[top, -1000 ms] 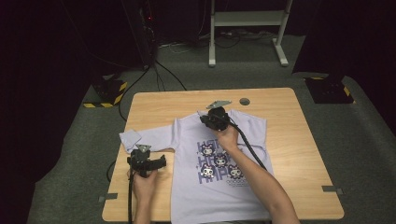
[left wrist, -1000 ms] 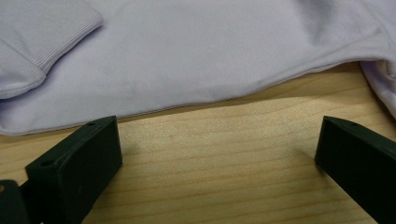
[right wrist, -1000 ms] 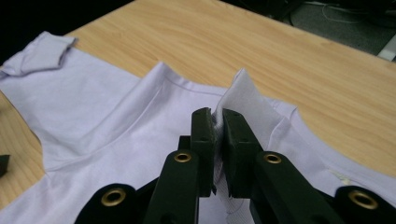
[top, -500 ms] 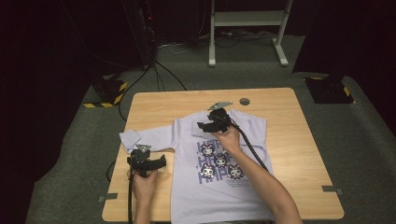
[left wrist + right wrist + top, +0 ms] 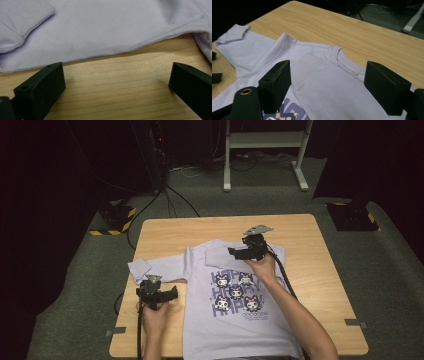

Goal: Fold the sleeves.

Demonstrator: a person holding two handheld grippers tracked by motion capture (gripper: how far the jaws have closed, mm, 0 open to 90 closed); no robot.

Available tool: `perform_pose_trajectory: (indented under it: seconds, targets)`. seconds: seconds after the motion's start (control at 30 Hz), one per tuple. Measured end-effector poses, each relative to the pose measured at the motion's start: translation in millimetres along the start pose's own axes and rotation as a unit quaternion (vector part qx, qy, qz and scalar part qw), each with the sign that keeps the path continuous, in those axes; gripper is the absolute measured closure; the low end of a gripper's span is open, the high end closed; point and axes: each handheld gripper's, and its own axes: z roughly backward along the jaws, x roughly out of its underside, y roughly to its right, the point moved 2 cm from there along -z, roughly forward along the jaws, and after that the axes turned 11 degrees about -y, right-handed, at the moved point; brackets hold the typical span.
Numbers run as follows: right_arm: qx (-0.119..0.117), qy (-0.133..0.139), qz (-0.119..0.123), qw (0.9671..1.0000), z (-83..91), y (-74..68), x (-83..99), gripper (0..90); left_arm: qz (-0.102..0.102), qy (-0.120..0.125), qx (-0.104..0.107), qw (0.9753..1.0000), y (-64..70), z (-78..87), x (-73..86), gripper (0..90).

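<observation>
Lavender T-shirt (image 5: 240,305) spread flat mid-table, hem at the 6 o'clock edge, collar toward 12; soft knit, ribbed cuff, cartoon print. Right sleeve folded in over the chest. Left gripper (image 5: 159,295) at 8 o'clock, gaping wide over bare wood just below the sleeve hem. Right gripper (image 5: 241,251) near the collar, spread wide above the fold. Pale grained table (image 5: 320,270), open room at 3 o'clock.

Bare table (image 5: 320,265) all around the shirt (image 5: 235,320), only the folded sleeve (image 5: 222,254) bumps up by the right tool (image 5: 231,251).
</observation>
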Motion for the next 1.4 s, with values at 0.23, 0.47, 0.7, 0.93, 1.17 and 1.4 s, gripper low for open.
perform_pose_trajectory:
  seconds: [0.23,0.47,0.7,0.93,1.17,1.4]
  targets:
    - [0.002,0.012,-0.006,0.9999,19.8,8.9,6.9,20.8,0.0,0.0,0.0,1.0,0.0,0.1,0.0,0.8]
    - [0.017,0.029,-0.017,0.9993,40.6,20.9,13.0,20.8,0.0,0.0,0.0,1.0,0.0,0.0,0.0,0.8]
    - [0.033,0.047,-0.021,0.9981,58.9,30.5,18.8,21.3,0.0,0.0,0.0,1.0,0.0,0.0,0.0,0.8]
    - [0.043,0.05,-0.028,0.9974,71.1,38.0,31.7,21.0,0.0,-0.001,0.0,1.0,0.1,0.0,0.0,0.7]
    - [0.065,0.059,-0.031,0.9957,84.7,45.5,44.8,21.3,0.0,0.0,-0.001,1.0,0.1,0.0,-0.1,0.7]
    - [0.083,0.072,-0.048,0.9928,100.9,57.2,57.7,21.9,0.0,0.0,-0.001,1.0,0.2,0.0,-0.1,0.7]
